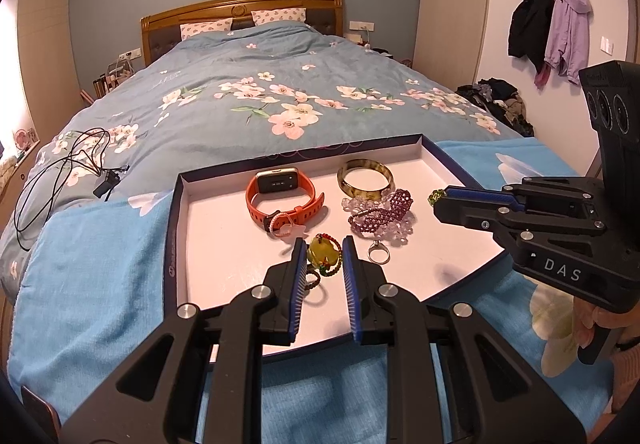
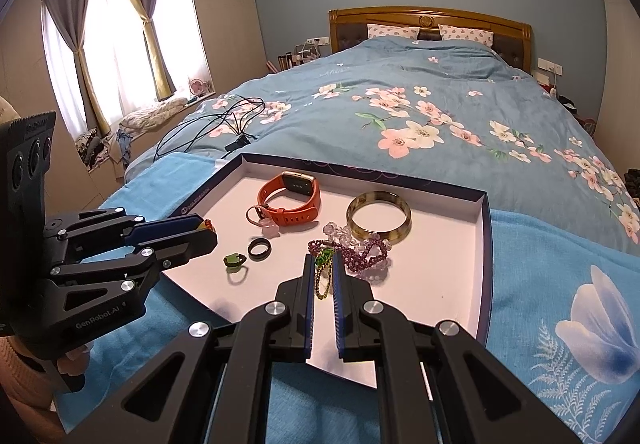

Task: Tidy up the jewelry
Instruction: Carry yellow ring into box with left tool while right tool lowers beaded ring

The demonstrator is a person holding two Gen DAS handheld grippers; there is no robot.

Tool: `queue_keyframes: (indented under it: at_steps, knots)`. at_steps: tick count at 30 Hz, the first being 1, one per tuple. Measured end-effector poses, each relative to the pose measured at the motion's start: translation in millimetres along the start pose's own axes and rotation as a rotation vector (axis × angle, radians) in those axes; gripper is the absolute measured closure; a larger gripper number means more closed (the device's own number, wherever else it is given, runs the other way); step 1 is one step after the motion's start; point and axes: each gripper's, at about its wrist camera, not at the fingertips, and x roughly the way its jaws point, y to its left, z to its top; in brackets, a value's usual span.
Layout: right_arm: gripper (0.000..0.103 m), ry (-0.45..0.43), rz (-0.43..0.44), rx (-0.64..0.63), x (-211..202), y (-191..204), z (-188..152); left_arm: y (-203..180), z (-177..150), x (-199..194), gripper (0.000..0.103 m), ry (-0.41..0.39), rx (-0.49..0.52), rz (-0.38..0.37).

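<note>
Bedroom bed with a blue towel carries a shallow box lid [image 1: 176, 244] holding a loose jumble of watch [image 1: 280, 199], bangle [image 1: 366, 179] and beads, sorting seemingly barely begun, while the left tool [image 1: 323, 250] pinches a yellow-pendant bracelet [image 1: 323, 254] and the right tool [image 2: 322, 268] a green bead chain [image 2: 323, 272].
</note>
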Motion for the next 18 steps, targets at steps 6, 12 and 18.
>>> queue_keyframes:
  at_steps: [6,12,18]
  knots:
    - [0.096,0.006,-0.004,-0.004,3.3,0.1,0.5,2.8,1.5,5.8,0.085,0.008,-0.006,0.004]
    - [0.096,0.012,-0.002,0.002,5.6,-1.6,1.4,3.2,1.3,11.5,0.085,0.023,-0.009,0.006]
    - [0.096,0.017,-0.006,0.005,7.5,-3.7,1.5,5.8,2.1,17.5,0.085,0.035,-0.019,0.012]
